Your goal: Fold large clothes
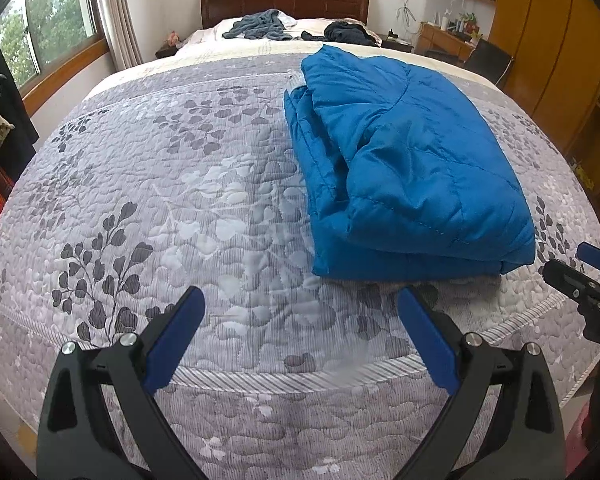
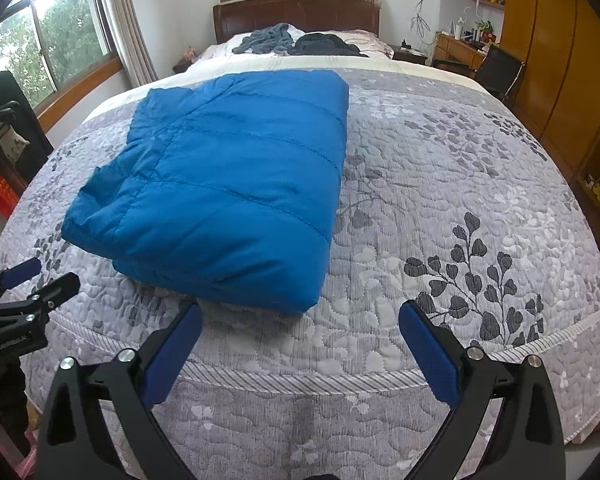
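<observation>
A blue quilted jacket [image 1: 412,168] lies folded into a thick rectangular bundle on the bed, also seen in the right wrist view as the same jacket [image 2: 228,192]. My left gripper [image 1: 302,300] is open above the near edge of the bed, to the left of the bundle's near end, holding nothing. My right gripper [image 2: 300,314] is open too, just in front of the bundle's near right corner, apart from it. The right gripper [image 1: 580,268] shows at the right border of the left wrist view, and the left gripper [image 2: 32,276] at the left border of the right wrist view.
A grey leaf-patterned quilt [image 1: 172,200] covers the bed. Dark clothes [image 1: 260,26] lie heaped by the wooden headboard [image 1: 284,0]. Windows [image 1: 32,36] stand to the left, a wooden wardrobe [image 2: 560,60] and a desk [image 2: 460,48] to the right.
</observation>
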Available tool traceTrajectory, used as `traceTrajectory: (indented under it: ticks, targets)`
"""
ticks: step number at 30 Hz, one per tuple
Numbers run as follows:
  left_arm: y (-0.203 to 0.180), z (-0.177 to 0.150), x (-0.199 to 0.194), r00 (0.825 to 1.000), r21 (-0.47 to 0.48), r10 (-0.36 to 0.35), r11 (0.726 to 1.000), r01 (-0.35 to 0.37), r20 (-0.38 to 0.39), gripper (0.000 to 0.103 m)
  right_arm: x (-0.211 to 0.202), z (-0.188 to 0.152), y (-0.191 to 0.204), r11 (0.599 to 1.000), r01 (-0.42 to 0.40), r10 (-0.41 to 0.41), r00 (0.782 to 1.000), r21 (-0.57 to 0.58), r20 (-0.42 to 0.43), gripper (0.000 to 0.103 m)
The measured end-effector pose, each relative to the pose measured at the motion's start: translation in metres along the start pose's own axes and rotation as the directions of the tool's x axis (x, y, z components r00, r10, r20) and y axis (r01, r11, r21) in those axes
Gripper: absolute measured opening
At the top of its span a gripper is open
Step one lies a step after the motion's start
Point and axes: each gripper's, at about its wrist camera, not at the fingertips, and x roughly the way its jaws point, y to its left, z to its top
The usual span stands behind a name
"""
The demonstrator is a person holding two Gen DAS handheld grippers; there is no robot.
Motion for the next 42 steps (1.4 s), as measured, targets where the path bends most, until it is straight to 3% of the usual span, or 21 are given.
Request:
traceTrajectory:
  ticks: [42]
  targets:
    - [0.0039,0.0013,0.0056,1.0,-0.004,0.002,1.0,-0.002,-0.011,0.096,0.0085,0.004,-0.0037,0.998,0.043,-0.044,0.999,-0.04,-0.026,0.099]
